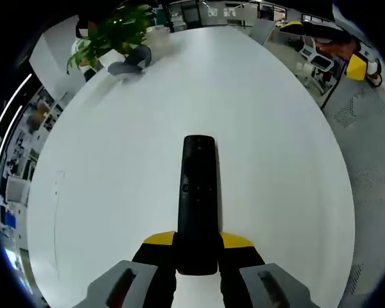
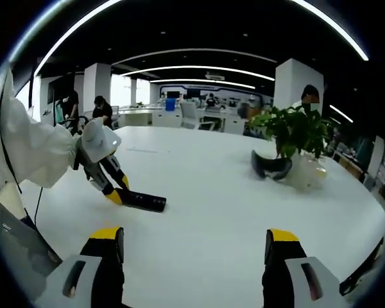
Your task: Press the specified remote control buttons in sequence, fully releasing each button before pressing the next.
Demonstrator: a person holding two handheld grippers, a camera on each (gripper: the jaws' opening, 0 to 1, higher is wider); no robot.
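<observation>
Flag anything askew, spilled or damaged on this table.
Nothing stands out. The black remote lies flat on the white table, its near end clamped in the left tool. The potted plant stands upright, nothing spilled.

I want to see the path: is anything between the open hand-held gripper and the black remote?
No. In the right gripper view, only bare white table lies between the right hand-held gripper and the remote.

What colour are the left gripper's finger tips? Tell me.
Yellow tips on black fingers, best in the left gripper view.
</observation>
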